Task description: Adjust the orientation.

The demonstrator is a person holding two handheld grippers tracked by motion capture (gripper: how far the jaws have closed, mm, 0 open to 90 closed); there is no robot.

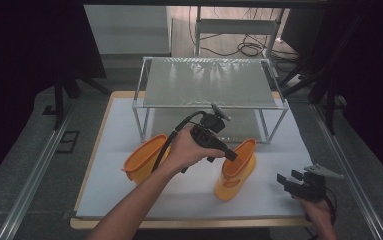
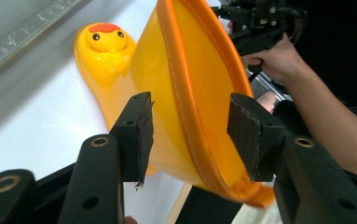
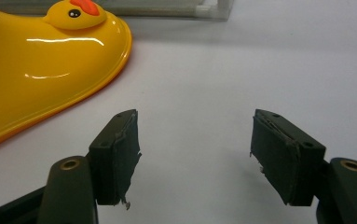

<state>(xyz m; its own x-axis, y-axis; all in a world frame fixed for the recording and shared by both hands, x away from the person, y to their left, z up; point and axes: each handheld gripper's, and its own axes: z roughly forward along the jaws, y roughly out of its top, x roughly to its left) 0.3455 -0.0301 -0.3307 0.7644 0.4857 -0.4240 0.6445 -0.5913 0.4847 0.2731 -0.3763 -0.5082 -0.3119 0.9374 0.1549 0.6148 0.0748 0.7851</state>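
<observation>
A white table carried a metal rack at its far side and two yellow boots in front of it. The left boot lay on its side left of centre; the right boot stood upright right of centre, near the front edge, its toe bearing a duck face. The left gripper reached from the left to the right boot's top, jaws wide open and straddling the orange rim, one inside the shaft and one outside, pads not pressing it. The right gripper rested at the near right corner, jaws wide apart, nothing between them, the bare table beneath.
</observation>
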